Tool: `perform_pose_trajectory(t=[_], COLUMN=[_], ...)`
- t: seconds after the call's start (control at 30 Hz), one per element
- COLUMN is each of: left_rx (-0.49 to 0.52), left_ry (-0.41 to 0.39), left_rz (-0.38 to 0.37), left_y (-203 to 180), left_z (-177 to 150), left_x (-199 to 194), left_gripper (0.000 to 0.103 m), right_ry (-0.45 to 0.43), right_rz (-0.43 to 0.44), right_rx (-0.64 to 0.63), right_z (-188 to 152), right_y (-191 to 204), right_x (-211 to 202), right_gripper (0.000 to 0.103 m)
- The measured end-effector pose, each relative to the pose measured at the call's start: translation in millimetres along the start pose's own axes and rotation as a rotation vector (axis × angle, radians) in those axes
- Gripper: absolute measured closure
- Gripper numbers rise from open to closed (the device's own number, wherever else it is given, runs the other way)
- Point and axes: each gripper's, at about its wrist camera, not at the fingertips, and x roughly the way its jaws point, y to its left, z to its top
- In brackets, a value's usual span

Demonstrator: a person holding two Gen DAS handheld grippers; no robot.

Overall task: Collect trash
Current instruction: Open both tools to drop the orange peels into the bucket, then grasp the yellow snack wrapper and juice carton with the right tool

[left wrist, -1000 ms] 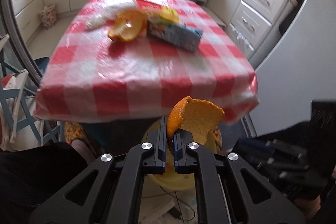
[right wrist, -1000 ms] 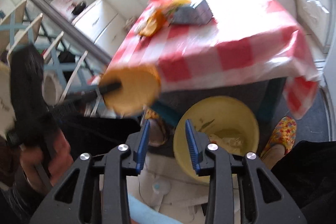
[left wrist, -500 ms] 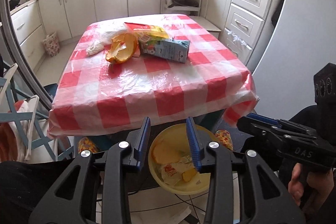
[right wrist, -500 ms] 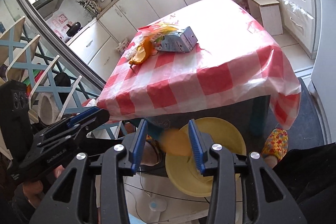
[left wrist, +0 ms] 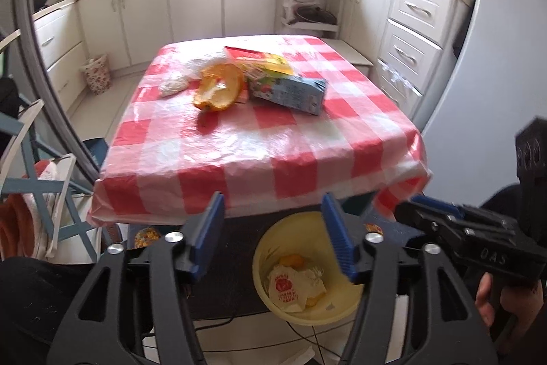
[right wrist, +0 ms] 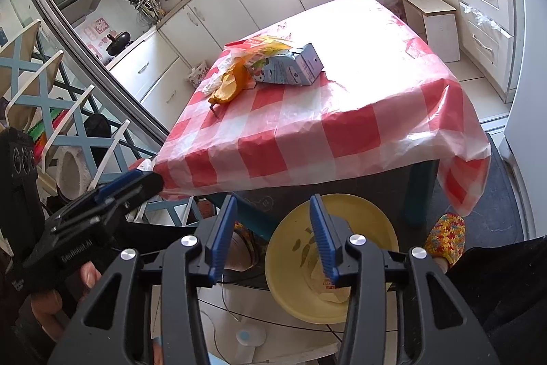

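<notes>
A yellow bin (left wrist: 345, 303) stands on the floor before the table and holds a white wrapper (left wrist: 290, 286) and orange peel pieces. It also shows in the right wrist view (right wrist: 290, 248). My left gripper (left wrist: 273, 207) is open and empty above the bin. My right gripper (right wrist: 271, 211) is open and empty near the bin's left side. On the red-checked table (left wrist: 259, 146) lie an orange peel (left wrist: 218, 88), a blue carton (left wrist: 290, 91), a yellow-red wrapper (left wrist: 263, 57) and a white crumpled bag (left wrist: 177, 81).
Blue-framed chairs (left wrist: 37, 173) stand left of the table. White kitchen cabinets (left wrist: 413, 47) line the back and right. A white stool (right wrist: 434, 23) stands at the table's far right. Slippered feet (right wrist: 448, 235) are by the bin.
My left gripper opened and let go of the orange peel, which fell into the yellow bin. Both grippers have risen and tilted up toward the table.
</notes>
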Motion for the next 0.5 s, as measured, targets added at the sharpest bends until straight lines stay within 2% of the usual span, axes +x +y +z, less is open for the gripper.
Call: perform_pose_trajectory(t=[0.07, 0.17, 0.33, 0.5], left_rx=[-0.034, -0.127, -0.245, -0.252], left_ry=[-0.021, -0.059, -0.073, -0.102], left_rz=[0.026, 0.072, 0.114, 0.171], left_y=[9.1, 32.7, 71.6, 98.9], left_z=[2.7, 10.2, 27.5, 61.6], left_x=[-2.1, -5.6, -0.9, 8.7], left_gripper=[0.03, 0.022, 0.017, 0.014], right_ry=[0.001, 0.002, 0.011, 0.006], right_rz=[-0.003, -0.008, 0.001, -0.002], right_rx=[-0.008, -0.027, -0.079, -0.183], right_z=[-0.5, -0.5, 7.1, 41.9], right_y=[1.9, 6.3, 18.0, 37.2], right_x=[1.0, 3.1, 10.7, 28.8], right_gripper=[0.057, 0.056, 0.055, 0.055])
